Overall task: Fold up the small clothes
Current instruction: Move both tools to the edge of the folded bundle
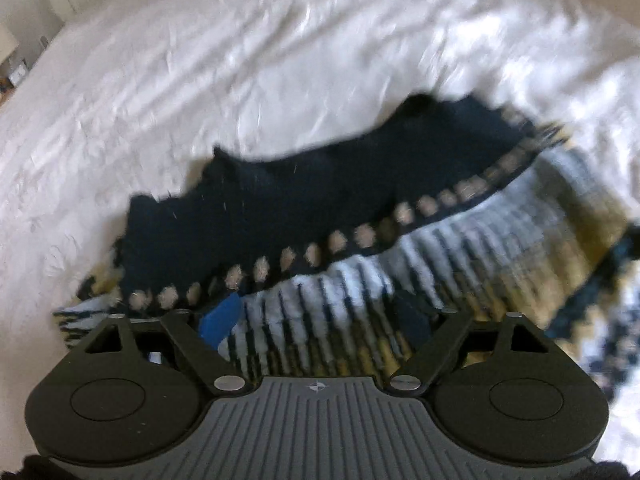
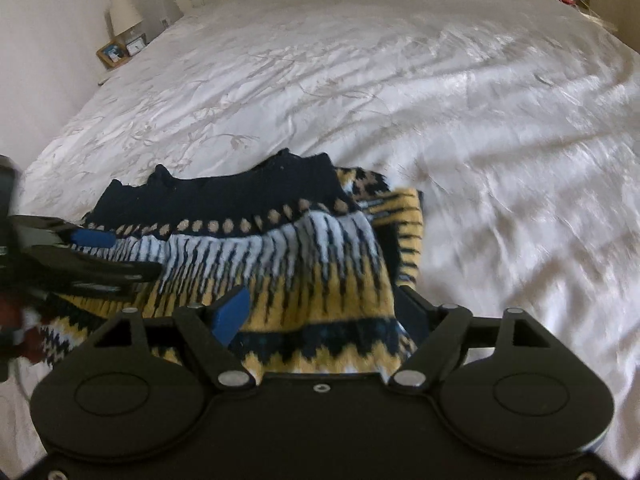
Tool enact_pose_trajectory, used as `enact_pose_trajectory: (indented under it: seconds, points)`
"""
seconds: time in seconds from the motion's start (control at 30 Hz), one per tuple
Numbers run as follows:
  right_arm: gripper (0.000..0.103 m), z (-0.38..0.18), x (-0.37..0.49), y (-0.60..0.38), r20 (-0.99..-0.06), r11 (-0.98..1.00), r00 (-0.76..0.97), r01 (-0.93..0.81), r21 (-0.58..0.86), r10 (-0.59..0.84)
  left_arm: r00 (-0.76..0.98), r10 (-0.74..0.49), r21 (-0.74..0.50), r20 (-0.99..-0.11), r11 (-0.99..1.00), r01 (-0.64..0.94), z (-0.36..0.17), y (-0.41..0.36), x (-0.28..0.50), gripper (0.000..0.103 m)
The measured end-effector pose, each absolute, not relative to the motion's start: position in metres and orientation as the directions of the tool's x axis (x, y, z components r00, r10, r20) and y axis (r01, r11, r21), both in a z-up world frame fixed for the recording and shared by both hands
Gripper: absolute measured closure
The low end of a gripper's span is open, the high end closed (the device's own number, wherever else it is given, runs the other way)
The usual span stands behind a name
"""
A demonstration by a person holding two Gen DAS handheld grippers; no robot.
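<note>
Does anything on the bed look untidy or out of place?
Only the patterned sweater: it lies bunched on the white bedcover, its right edge doubled over in an uneven flap. No damage shows.

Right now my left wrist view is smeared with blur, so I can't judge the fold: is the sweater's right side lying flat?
Observer: No; in the right wrist view the knitted sweater has a yellow-striped layer sticking out from under its right side.
Operator: Where is my left gripper?
Observer: The left gripper sits at the sweater's left edge, jaws open.
Operator: And the right?
Observer: The right gripper straddles the near hem, jaws open.
</note>
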State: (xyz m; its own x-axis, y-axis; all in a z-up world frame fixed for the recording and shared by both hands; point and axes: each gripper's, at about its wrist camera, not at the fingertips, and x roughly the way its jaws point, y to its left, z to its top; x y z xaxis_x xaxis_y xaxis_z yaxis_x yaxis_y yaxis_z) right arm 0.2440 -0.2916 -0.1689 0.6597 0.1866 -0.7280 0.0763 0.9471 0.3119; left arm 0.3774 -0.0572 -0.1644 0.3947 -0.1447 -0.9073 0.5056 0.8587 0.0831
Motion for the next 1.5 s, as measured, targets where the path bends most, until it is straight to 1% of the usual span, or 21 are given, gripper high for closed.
enact_pose_trajectory:
  seconds: [0.07,0.13,0.23,0.43,0.53,0.67,0.73,0.87,1.0,1.13,1.17,1.2,1.23,1.3,1.43,1.47,1.5]
  points:
    - [0.022,-0.170,0.236,-0.297,-0.731,0.941,0.658,0.099,0.322,0.181,0.367,-0.143,0.062,-0.919,0.867,0.494,-0.174,-0.057,0.388,0.004]
    - [0.022,-0.171,0.230,-0.303,-0.735,0.937,0.654,0.116,0.329,0.177,0.358,-0.136,0.066,-0.924,0.865,0.497,-0.175,-0.057,0.394,0.001]
    - [0.022,-0.180,0.228,-0.309,-0.763,0.941,0.624,0.128,0.313,0.169,0.356,-0.133,0.072,-0.925,0.859,0.508,-0.174,-0.058,0.393,0.000]
    - [0.021,-0.232,0.235,-0.329,-0.854,0.939,0.497,0.198,0.281,0.151,0.351,-0.144,0.057,-0.925,0.862,0.503,-0.171,-0.059,0.392,0.001]
    - [0.021,-0.223,0.228,-0.338,-0.826,0.917,0.532,0.209,0.340,0.186,0.353,-0.161,0.033,-0.922,0.875,0.484,-0.162,-0.056,0.390,0.002]
    - [0.020,-0.208,0.222,-0.352,-0.731,0.861,0.618,0.166,0.480,0.289,0.366,-0.193,-0.015,-0.910,0.900,0.436,-0.146,-0.048,0.379,0.002]
    - [0.020,-0.207,0.229,-0.356,-0.702,0.840,0.626,0.135,0.526,0.339,0.372,-0.204,-0.028,-0.906,0.904,0.426,-0.142,-0.048,0.373,0.002]
    - [0.020,-0.225,0.254,-0.361,-0.671,0.779,0.593,0.113,0.617,0.445,0.370,-0.203,-0.040,-0.906,0.914,0.404,-0.143,-0.057,0.377,0.002]
    - [0.020,-0.249,0.278,-0.364,-0.622,0.696,0.549,0.097,0.711,0.558,0.366,-0.175,-0.023,-0.914,0.923,0.385,-0.150,-0.066,0.392,0.002]
    - [0.016,-0.261,0.291,-0.364,-0.565,0.624,0.537,0.089,0.777,0.627,0.335,-0.148,-0.027,-0.930,0.940,0.339,-0.165,-0.069,0.411,0.001]
    - [0.014,-0.263,0.294,-0.364,-0.552,0.610,0.536,0.084,0.788,0.639,0.330,-0.145,-0.028,-0.933,0.942,0.335,-0.167,-0.070,0.413,0.000]
    - [0.009,-0.264,0.294,-0.364,-0.539,0.597,0.536,0.078,0.798,0.650,0.326,-0.139,-0.023,-0.935,0.941,0.336,-0.170,-0.071,0.415,0.000]
    - [0.006,-0.265,0.295,-0.363,-0.526,0.587,0.536,0.069,0.807,0.660,0.326,-0.132,-0.013,-0.936,0.939,0.344,-0.173,-0.074,0.416,0.000]
    - [0.005,-0.265,0.294,-0.360,-0.521,0.589,0.535,0.053,0.806,0.665,0.328,-0.124,0.001,-0.936,0.935,0.356,-0.177,-0.077,0.417,0.000]
    - [0.006,-0.262,0.292,-0.356,-0.525,0.602,0.530,0.034,0.798,0.665,0.323,-0.128,-0.002,-0.938,0.932,0.363,-0.176,-0.079,0.420,0.000]
    - [0.009,-0.262,0.292,-0.356,-0.526,0.601,0.526,0.036,0.798,0.668,0.325,-0.131,-0.004,-0.937,0.931,0.365,-0.174,-0.078,0.420,0.001]
    - [0.020,-0.261,0.292,-0.356,-0.534,0.604,0.520,0.042,0.796,0.667,0.331,-0.136,-0.006,-0.934,0.931,0.364,-0.169,-0.077,0.418,0.001]
